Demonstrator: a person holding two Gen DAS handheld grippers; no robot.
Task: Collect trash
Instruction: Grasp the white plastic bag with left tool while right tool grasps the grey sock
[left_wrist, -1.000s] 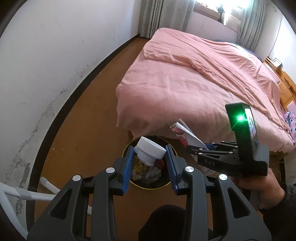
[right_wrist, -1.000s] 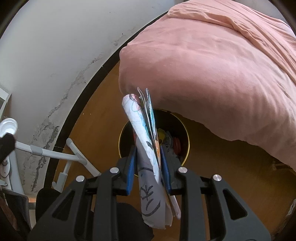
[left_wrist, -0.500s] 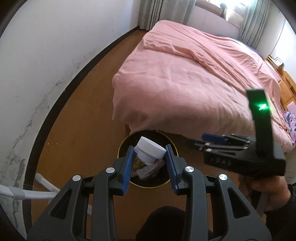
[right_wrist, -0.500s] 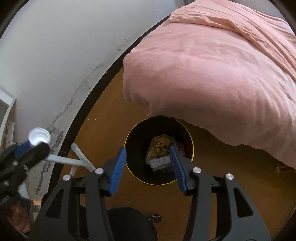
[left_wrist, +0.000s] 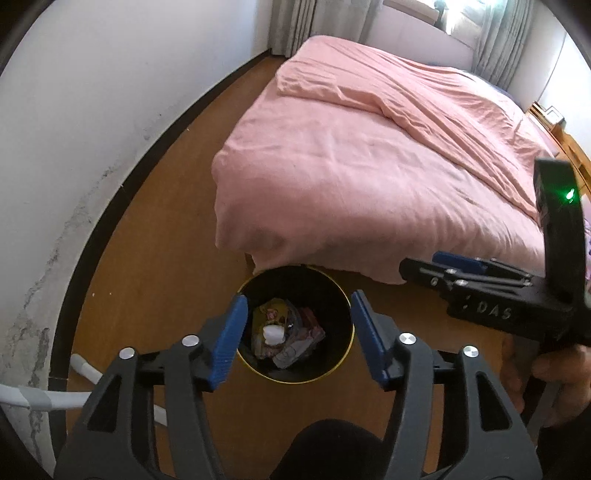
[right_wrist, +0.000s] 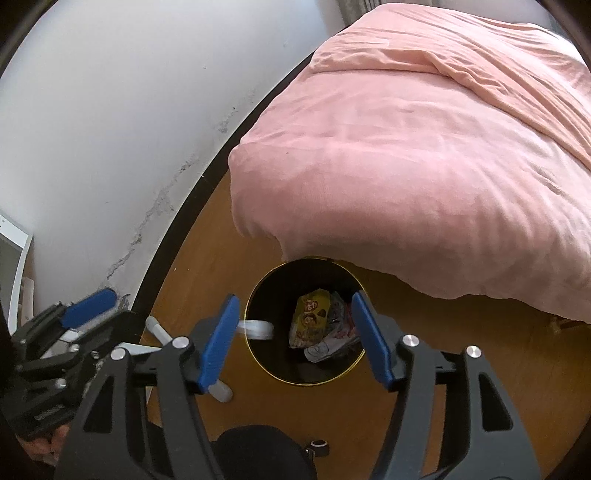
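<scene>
Fingers of left gripper (left_wrist: 295, 334) & right gripper (right_wrist: 293, 338) both apart, just been opening, nothing between. Black bin (left_wrist: 334, 363) sits below them w/ wrappers (right_wrist: 308, 325); white cup (left_wrist: 274, 335), maybe mid-fall, blurred beyond left's pads.

The bin (left_wrist: 334, 288) looked like glossy black metal with a gold rim. At twelve o'clock, the bedcover (left_wrist: 369, 166) was soft, matt, wrinkled pink cloth; the floor (left_wrist: 155, 229) was smooth wood.
</scene>
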